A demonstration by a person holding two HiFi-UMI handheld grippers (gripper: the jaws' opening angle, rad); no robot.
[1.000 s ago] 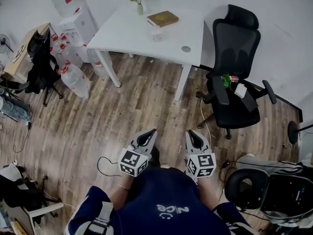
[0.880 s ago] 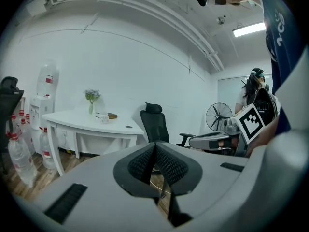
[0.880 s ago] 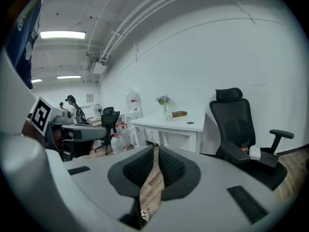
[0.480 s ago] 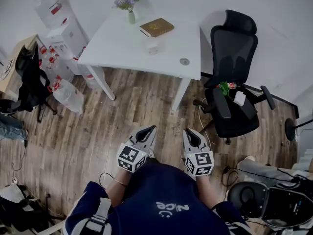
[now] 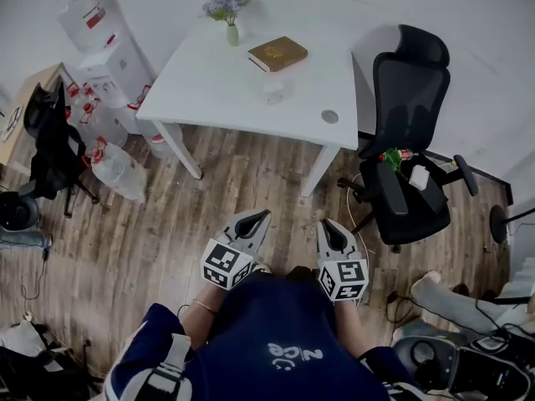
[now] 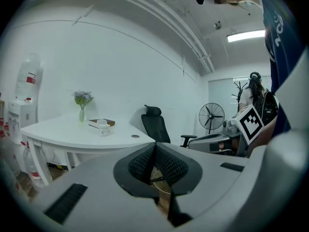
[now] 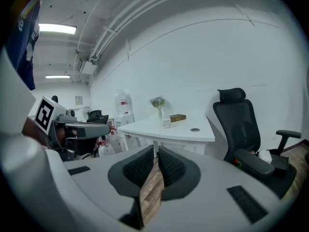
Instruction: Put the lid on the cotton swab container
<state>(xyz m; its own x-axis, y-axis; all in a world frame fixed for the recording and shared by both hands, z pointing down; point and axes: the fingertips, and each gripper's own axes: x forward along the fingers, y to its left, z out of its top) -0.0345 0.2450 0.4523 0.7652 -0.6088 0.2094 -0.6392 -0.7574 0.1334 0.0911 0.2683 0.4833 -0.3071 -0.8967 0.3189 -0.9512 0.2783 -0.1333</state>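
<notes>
Two claws side by side low over the wooden floor [image 5: 167, 224]: left claw [image 5: 264, 215] pressed shut on nothing, right claw [image 5: 324, 224] closed to a sliver, likewise empty. Well ahead of both, on the white tabletop [image 5: 209, 82], the cotton swab container [image 5: 274, 90], a brown book [image 5: 278, 53] and flower vase [image 5: 232, 33] beyond it, a small grey disc [image 5: 330, 117] nearer the right claw. In between, a white support leg [image 5: 311, 161]. Ahead-right, a black office chair [image 5: 408, 98]; ahead-left, water jugs [image 5: 117, 170].
</notes>
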